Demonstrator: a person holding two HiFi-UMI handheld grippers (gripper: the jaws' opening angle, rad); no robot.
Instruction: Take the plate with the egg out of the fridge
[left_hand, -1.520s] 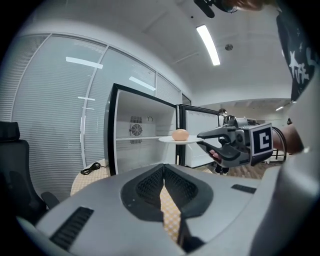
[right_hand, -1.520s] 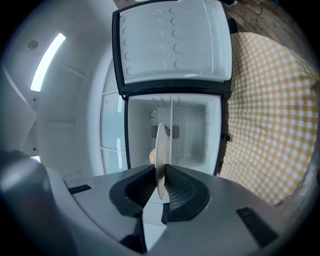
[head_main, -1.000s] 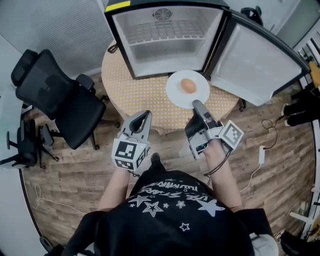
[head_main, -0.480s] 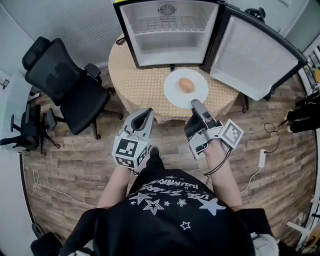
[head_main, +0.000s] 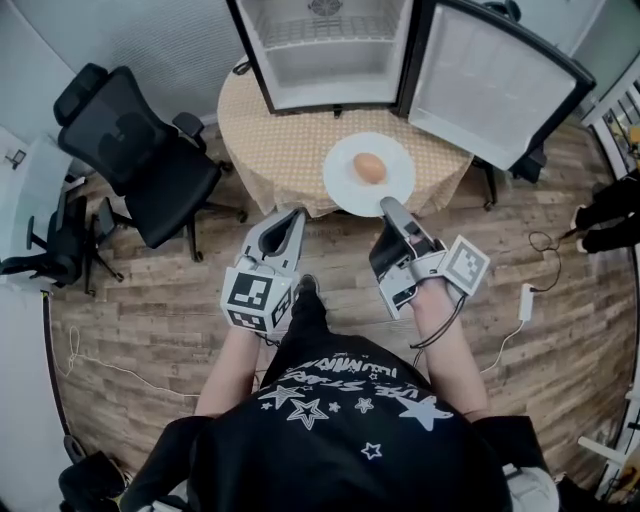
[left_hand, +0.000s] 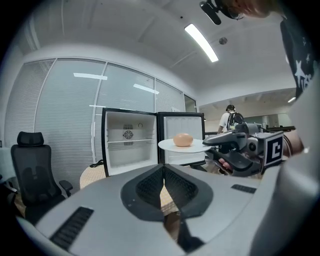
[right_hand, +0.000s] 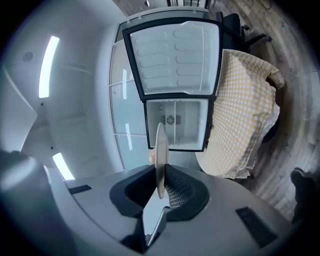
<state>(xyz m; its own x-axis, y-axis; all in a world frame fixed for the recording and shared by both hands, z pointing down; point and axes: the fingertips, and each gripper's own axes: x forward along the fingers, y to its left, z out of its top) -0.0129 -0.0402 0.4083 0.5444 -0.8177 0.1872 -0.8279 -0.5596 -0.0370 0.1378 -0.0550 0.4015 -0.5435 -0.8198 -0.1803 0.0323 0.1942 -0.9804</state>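
Observation:
A white plate (head_main: 345, 180) carrying a brown egg (head_main: 369, 167) hangs level over the front edge of the round table (head_main: 270, 140). My right gripper (head_main: 388, 207) is shut on the plate's near rim. In the right gripper view the plate (right_hand: 160, 145) runs edge-on between the closed jaws, with the egg (right_hand: 151, 156) peeking out at its left. The small fridge (head_main: 320, 50) stands open behind, its shelves bare. My left gripper (head_main: 295, 216) hovers left of the plate, shut and holding nothing; its view shows the plate (left_hand: 170, 145), the egg (left_hand: 183, 139) and the right gripper (left_hand: 212, 142).
The fridge door (head_main: 490, 85) swings out to the right over the yellow checked tablecloth (right_hand: 240, 120). A black office chair (head_main: 140, 160) stands left of the table, another (head_main: 45, 255) further left. A cable and plug (head_main: 523, 300) lie on the wood floor. A person (left_hand: 230, 117) stands far behind.
The plate and right gripper have drawn back from the fridge toward the table's front edge. The fridge has slid up in the head view. Both grippers keep their state.

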